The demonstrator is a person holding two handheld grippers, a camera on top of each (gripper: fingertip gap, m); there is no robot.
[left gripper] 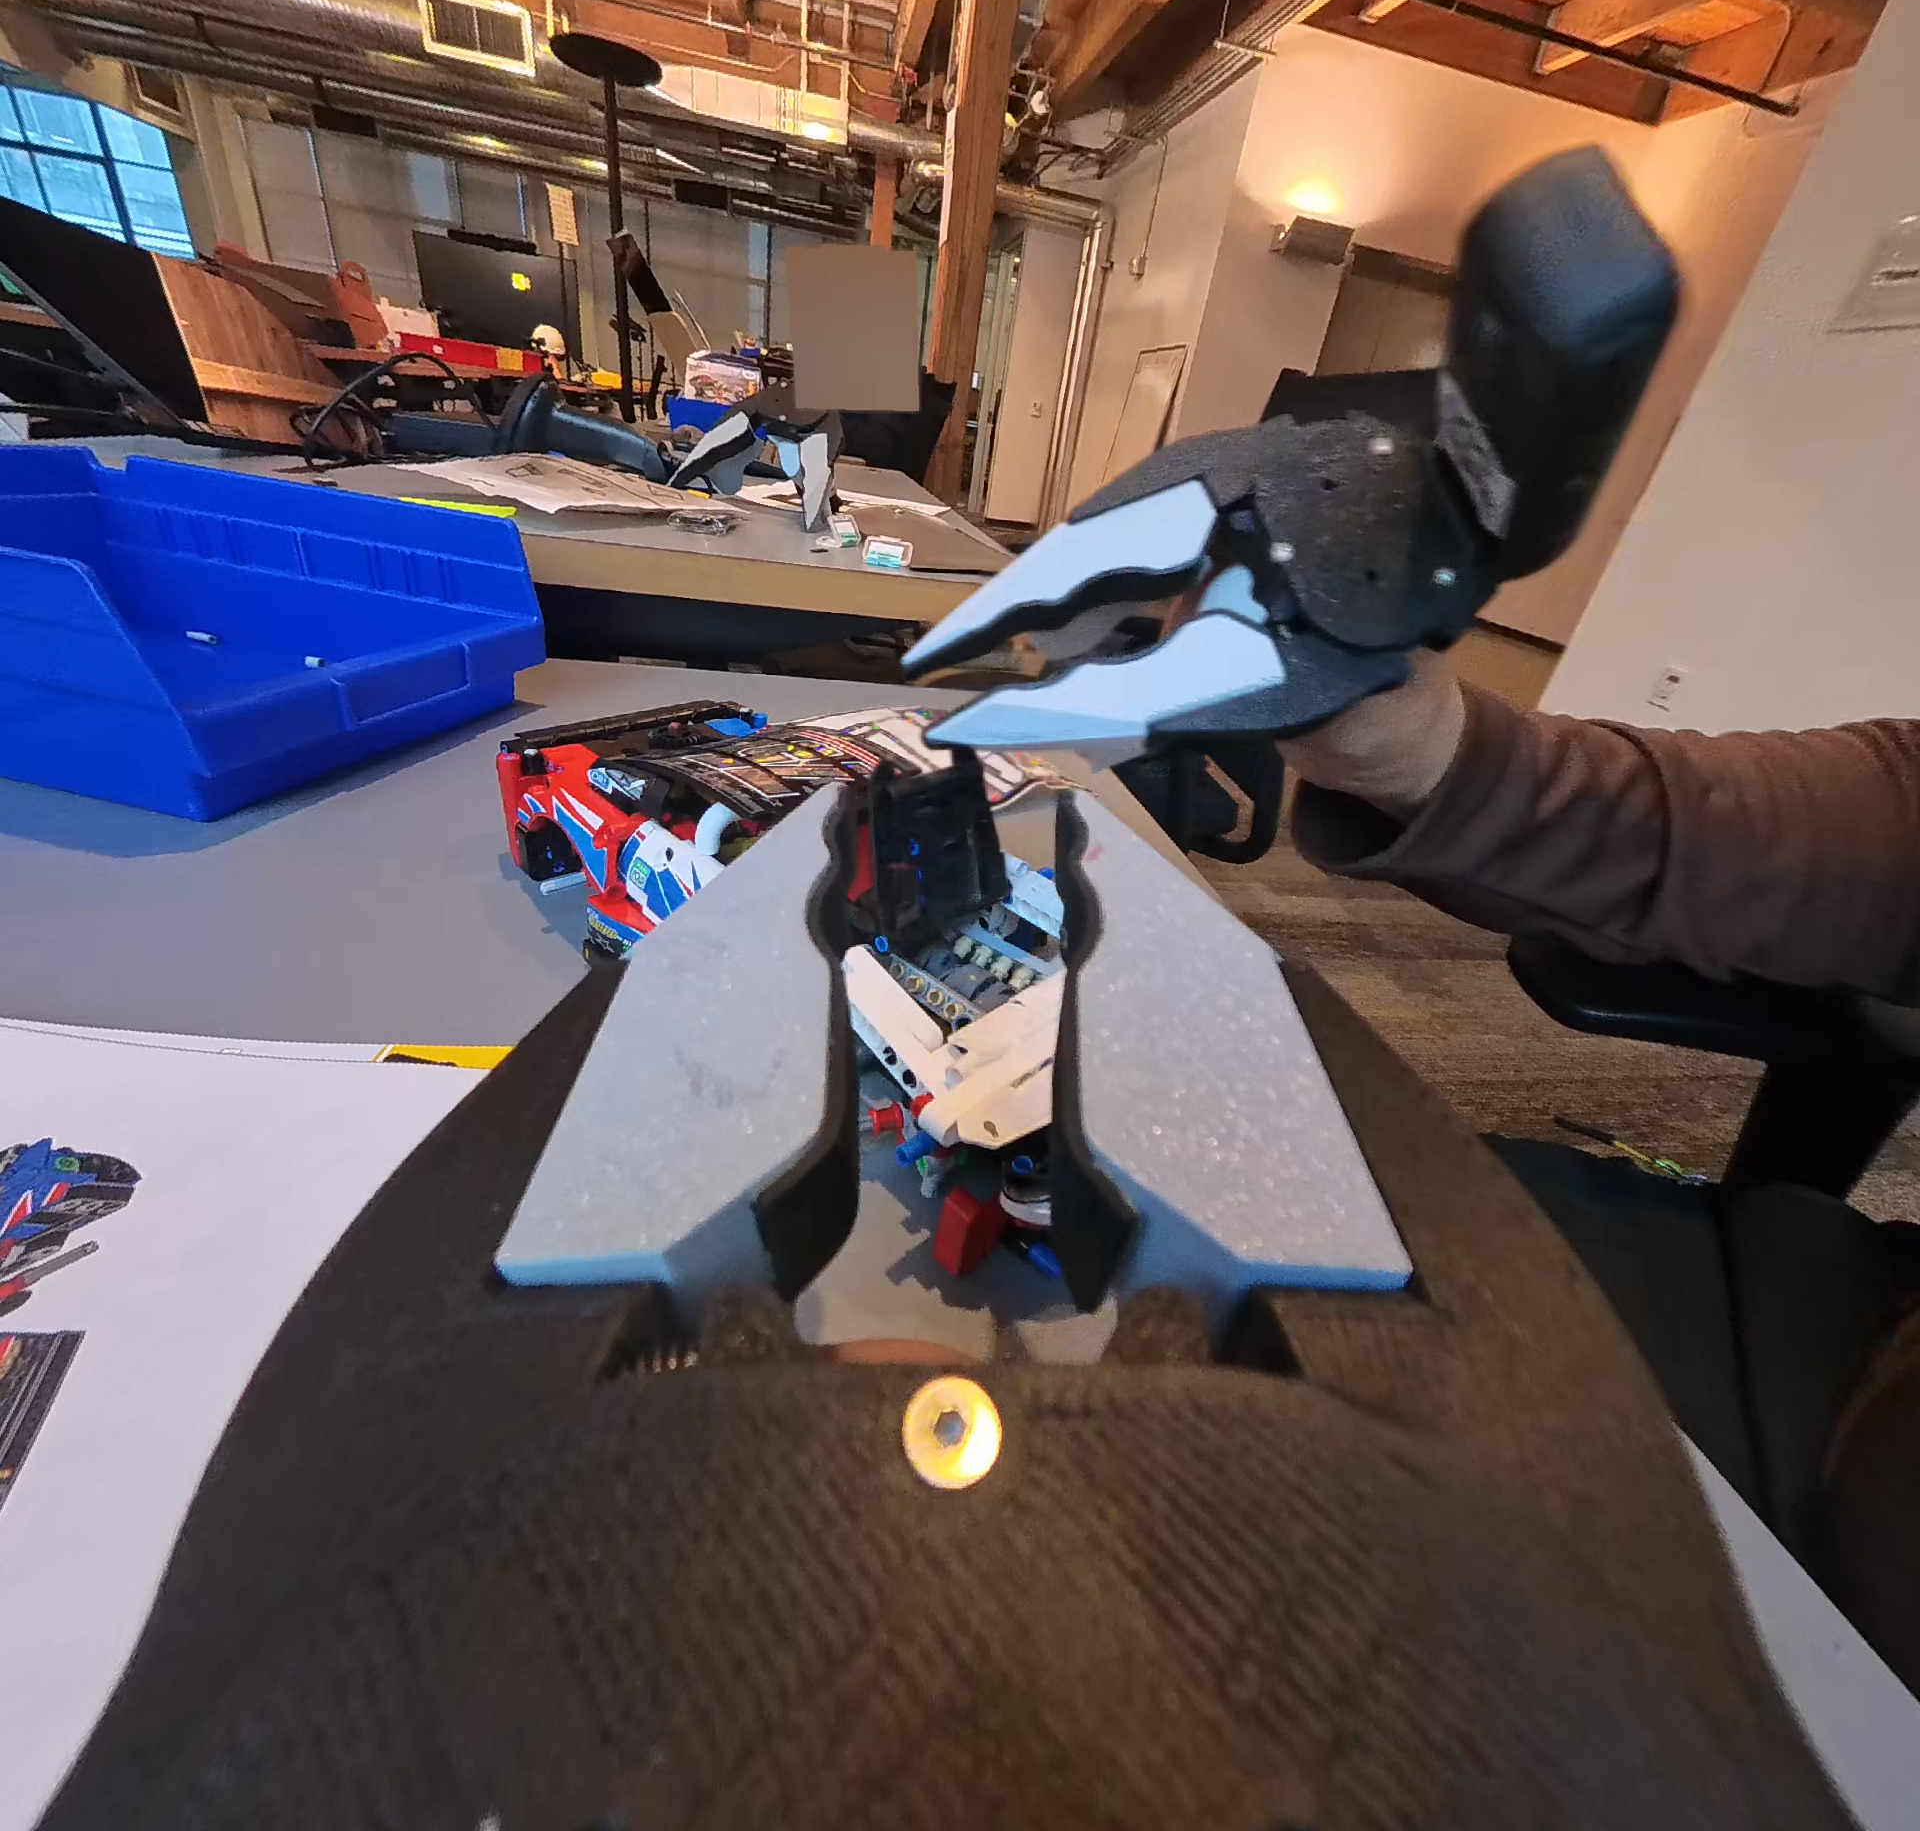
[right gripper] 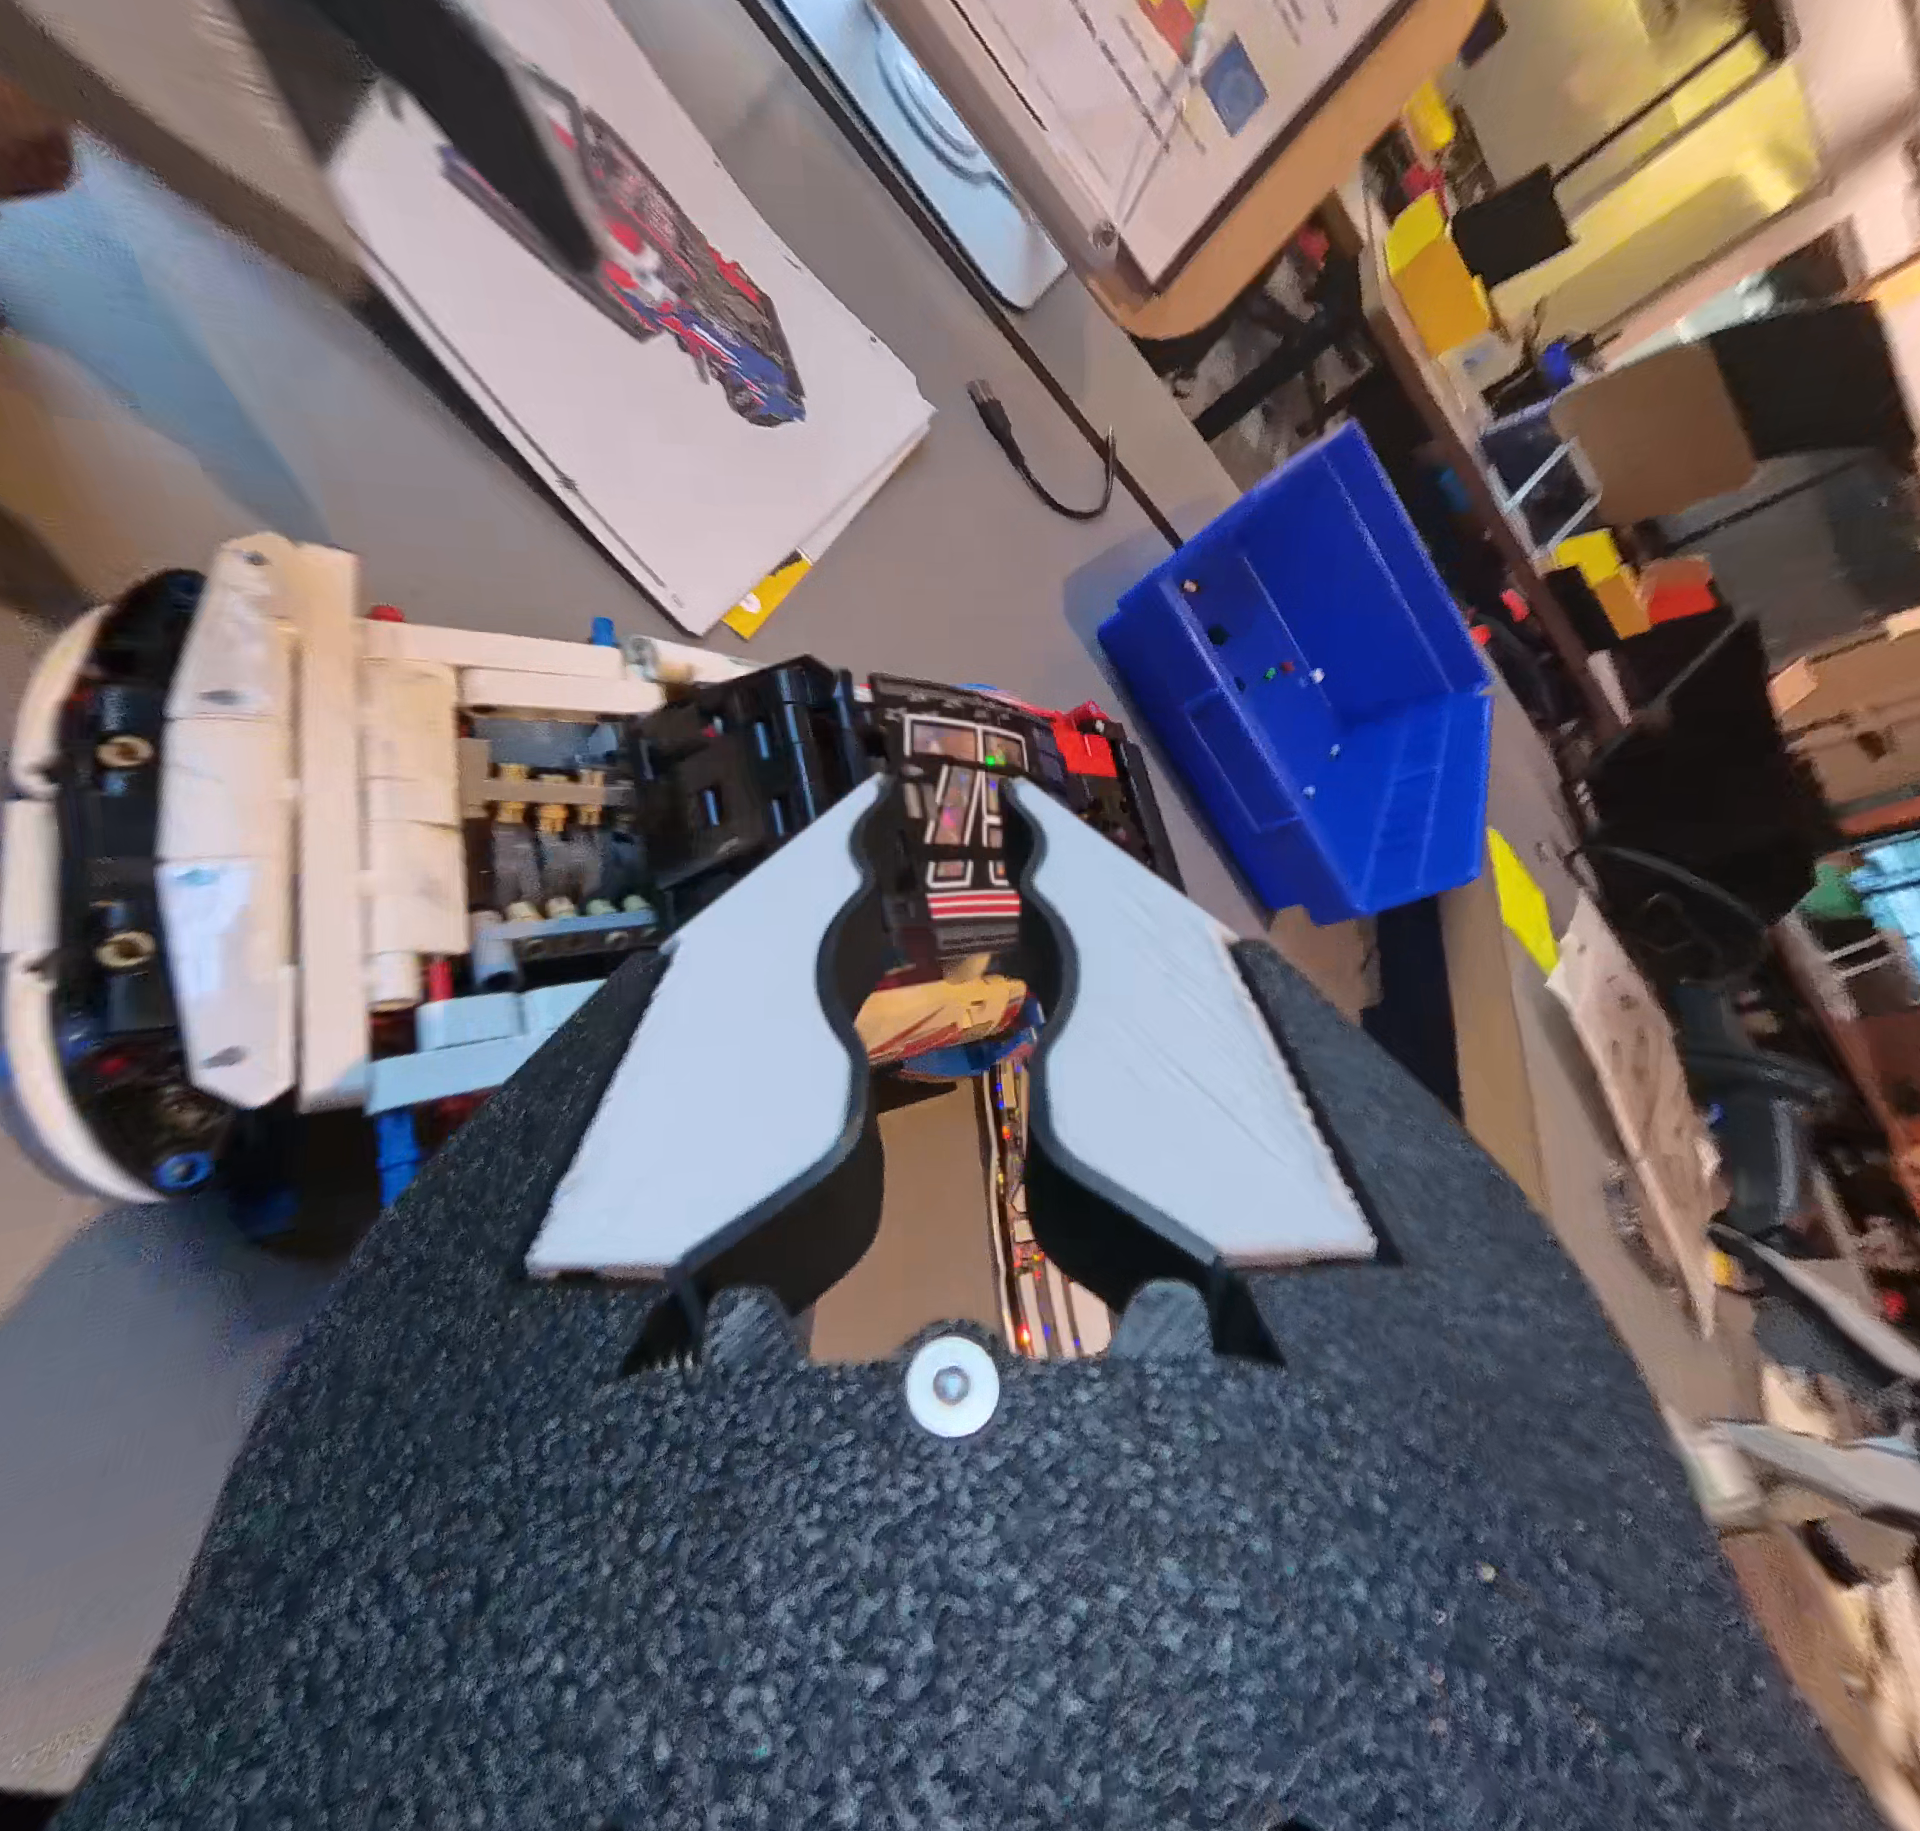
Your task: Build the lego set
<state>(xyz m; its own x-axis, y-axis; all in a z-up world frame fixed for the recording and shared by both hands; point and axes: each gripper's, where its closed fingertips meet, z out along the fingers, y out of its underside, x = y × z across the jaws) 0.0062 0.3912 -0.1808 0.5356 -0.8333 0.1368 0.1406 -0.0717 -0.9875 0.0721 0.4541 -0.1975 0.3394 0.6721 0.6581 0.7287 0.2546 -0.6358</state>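
Note:
The lego car (left gripper: 623, 825) lies on the grey table (left gripper: 260, 929), red nose to the left and white open rear (right gripper: 312, 794) toward me. A black hinged panel (left gripper: 930, 846) stands up over its middle; it also shows in the right wrist view (right gripper: 727, 773). My left gripper (left gripper: 945, 815) is open and hovers over the car's rear, its fingertips either side of the panel without touching. It appears blurred at top left in the right wrist view (right gripper: 566, 233). My right gripper (left gripper: 920, 695) is open and empty just above the panel's top edge. In its own view (right gripper: 945, 784) it points down at the car's stickered roof (right gripper: 961, 825).
A blue bin (left gripper: 239, 618) with a few small parts stands beyond the car, also in the right wrist view (right gripper: 1320, 701). The instruction booklet (left gripper: 208, 1210) lies at front left. A printed sheet (left gripper: 1023, 768) lies by the table's right edge. A person's sleeved arm (left gripper: 1558, 846) reaches in from the right. The grippers' ends are close to 10 cm from one another.

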